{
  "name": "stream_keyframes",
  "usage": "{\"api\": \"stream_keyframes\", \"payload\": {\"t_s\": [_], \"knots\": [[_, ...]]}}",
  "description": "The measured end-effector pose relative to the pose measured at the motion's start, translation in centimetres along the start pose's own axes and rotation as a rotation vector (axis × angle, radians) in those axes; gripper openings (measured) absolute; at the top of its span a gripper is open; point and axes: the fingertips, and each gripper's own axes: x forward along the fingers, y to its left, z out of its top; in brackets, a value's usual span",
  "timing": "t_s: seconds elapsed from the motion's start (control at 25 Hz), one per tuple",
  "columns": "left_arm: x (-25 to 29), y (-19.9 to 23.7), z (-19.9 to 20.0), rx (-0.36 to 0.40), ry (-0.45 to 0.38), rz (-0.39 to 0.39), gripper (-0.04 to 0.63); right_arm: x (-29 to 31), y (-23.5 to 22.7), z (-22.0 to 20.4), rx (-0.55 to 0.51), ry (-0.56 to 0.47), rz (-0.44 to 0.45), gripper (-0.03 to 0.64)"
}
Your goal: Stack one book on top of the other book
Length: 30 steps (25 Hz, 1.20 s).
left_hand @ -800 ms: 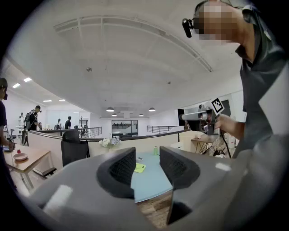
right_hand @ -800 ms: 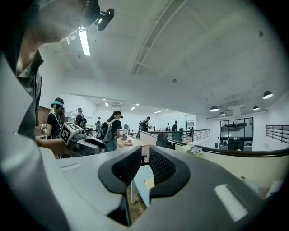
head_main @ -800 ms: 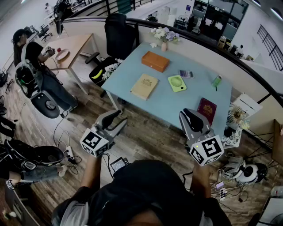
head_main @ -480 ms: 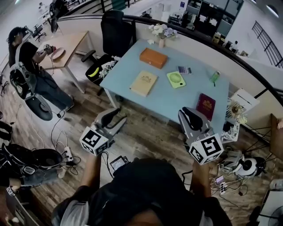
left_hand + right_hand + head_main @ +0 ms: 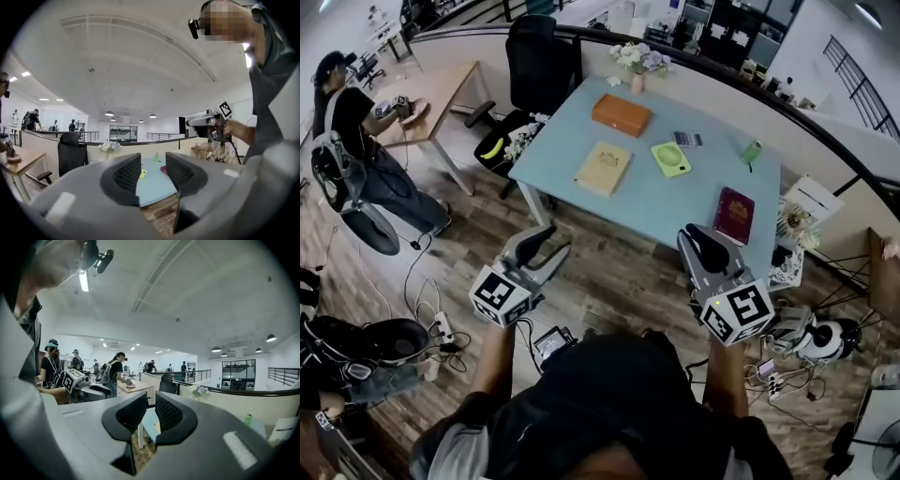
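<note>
Two books lie apart on the light blue table [image 5: 572, 141]: a tan book [image 5: 604, 168] near the middle left and a maroon book [image 5: 734, 215] near the right front edge. My two grippers hover over the wooden floor, short of the table's front edge. The left gripper [image 5: 551, 242] is open with nothing between its jaws; in the left gripper view [image 5: 153, 171] the table [image 5: 150, 185] shows through the gap. The jaws of the right gripper [image 5: 701, 242] stand a narrow gap apart and hold nothing [image 5: 151, 411].
On the table there are also an orange box [image 5: 622, 114], a green hand fan [image 5: 672, 159], a calculator [image 5: 687, 139], a green bottle [image 5: 754, 152] and a vase of flowers [image 5: 639, 58]. A black chair [image 5: 532, 56] stands at the far left corner. Cables and devices litter the floor [image 5: 609, 272].
The table and both books sit a little higher in the head view than before. Both grippers keep about the same place and stay empty.
</note>
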Motion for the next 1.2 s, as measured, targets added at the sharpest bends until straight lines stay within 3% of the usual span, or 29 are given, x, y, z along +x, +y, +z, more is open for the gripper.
{"api": "stream_keyframes", "payload": {"t_s": [0.44, 0.8, 1.2], "knots": [[-0.5, 0.5, -1.3, -0.016, -0.019, -0.009, 0.219, 0.0, 0.7, -0.7, 0.02, 0.016, -0.009, 0.038], [-0.2, 1.4, -1.8, -0.011, 0.028, 0.069, 0.219, 2.6, -1.3, -1.1, 0.051, -0.011, 0.07, 0.038], [3.6, 1.4, -0.3, 0.008, 0.038, 0.159, 0.219, 4.9, -6.2, -0.8, 0.063, -0.029, 0.165, 0.038]]}}
